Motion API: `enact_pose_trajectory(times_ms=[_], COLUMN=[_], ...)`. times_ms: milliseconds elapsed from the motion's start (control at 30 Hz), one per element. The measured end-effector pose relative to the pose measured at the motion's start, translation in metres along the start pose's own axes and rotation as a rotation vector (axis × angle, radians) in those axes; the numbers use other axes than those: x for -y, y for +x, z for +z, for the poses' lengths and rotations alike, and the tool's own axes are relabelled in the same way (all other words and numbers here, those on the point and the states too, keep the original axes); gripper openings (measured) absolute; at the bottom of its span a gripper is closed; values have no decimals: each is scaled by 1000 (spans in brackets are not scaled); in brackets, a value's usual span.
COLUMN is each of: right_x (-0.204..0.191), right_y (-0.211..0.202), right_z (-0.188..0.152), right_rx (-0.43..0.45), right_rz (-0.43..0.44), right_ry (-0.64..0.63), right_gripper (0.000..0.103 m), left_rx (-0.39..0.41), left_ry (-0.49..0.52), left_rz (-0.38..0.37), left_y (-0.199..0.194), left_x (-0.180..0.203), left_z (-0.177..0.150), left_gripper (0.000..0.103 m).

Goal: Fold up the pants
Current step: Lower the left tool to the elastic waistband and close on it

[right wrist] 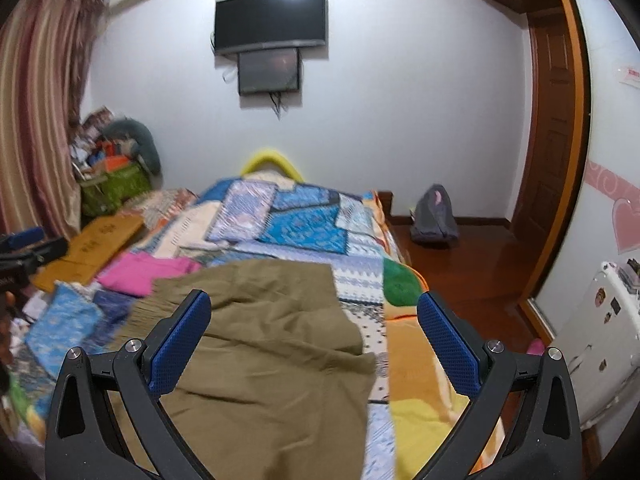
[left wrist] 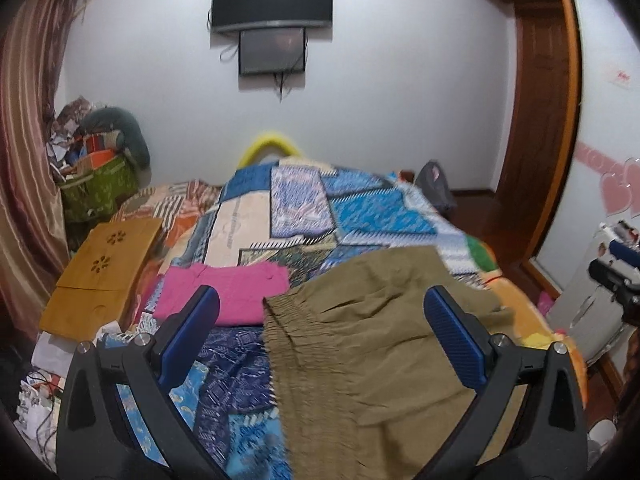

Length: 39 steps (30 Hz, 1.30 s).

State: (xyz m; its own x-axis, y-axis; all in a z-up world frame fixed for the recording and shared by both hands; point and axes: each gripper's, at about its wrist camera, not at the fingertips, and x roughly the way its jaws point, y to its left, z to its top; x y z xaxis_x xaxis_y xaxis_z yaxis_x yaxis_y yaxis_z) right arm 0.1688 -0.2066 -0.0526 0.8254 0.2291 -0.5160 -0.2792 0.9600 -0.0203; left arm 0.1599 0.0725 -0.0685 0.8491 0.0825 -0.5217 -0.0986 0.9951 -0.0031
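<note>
Olive-brown pants (left wrist: 372, 344) lie spread on the patchwork bedspread, their gathered elastic waistband (left wrist: 280, 320) toward the left. They also show in the right wrist view (right wrist: 264, 340), loosely wrinkled. My left gripper (left wrist: 322, 308) is open and empty, hovering above the waistband area. My right gripper (right wrist: 314, 312) is open and empty, above the pants' right part. The right gripper also shows at the right edge of the left wrist view (left wrist: 616, 276); the left gripper also shows at the left edge of the right wrist view (right wrist: 24, 256).
A folded pink garment (left wrist: 228, 292) lies left of the pants. A wooden lap tray (left wrist: 100, 272) sits on the bed's left. A green basket of clutter (left wrist: 96, 184) stands by the curtain. A grey bag (right wrist: 434, 220) is on the wooden floor. A white appliance (right wrist: 592, 344) is at right.
</note>
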Motion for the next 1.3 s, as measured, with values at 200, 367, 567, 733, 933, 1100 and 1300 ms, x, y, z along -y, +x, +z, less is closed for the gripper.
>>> enact_pose_trajectory(times_ms=[200,367,567,733,933,1100,1300], right_x=[16,20,34,43,40,34,32], right_y=[58,110,173,220,280,318,318], right_z=[5,8,14,16,18,11,15], right_rx=[-82,-149,-227,-306,-413,-513,-494], right_rz=[9,23,90,129,196,254,311], right_ry=[-16,-50,-32,-30,-70,-69,-54], right_gripper=[102,102,101,100,90,70,40], left_rx=[-98,-193,-327,-412,-498,-519,-527], left_ry=[50,41,37,38,49,-9,-51], left_rz=[76,92,80,64,-16,-78,-163], left_y=[76,141,208,251,285,301,308], left_x=[-20,-42,-60,-69,-71,-75,-71], left_z=[1,-9,-27,-42,-58,-61,-57], left_gripper=[103,103,85,81,81,81,50])
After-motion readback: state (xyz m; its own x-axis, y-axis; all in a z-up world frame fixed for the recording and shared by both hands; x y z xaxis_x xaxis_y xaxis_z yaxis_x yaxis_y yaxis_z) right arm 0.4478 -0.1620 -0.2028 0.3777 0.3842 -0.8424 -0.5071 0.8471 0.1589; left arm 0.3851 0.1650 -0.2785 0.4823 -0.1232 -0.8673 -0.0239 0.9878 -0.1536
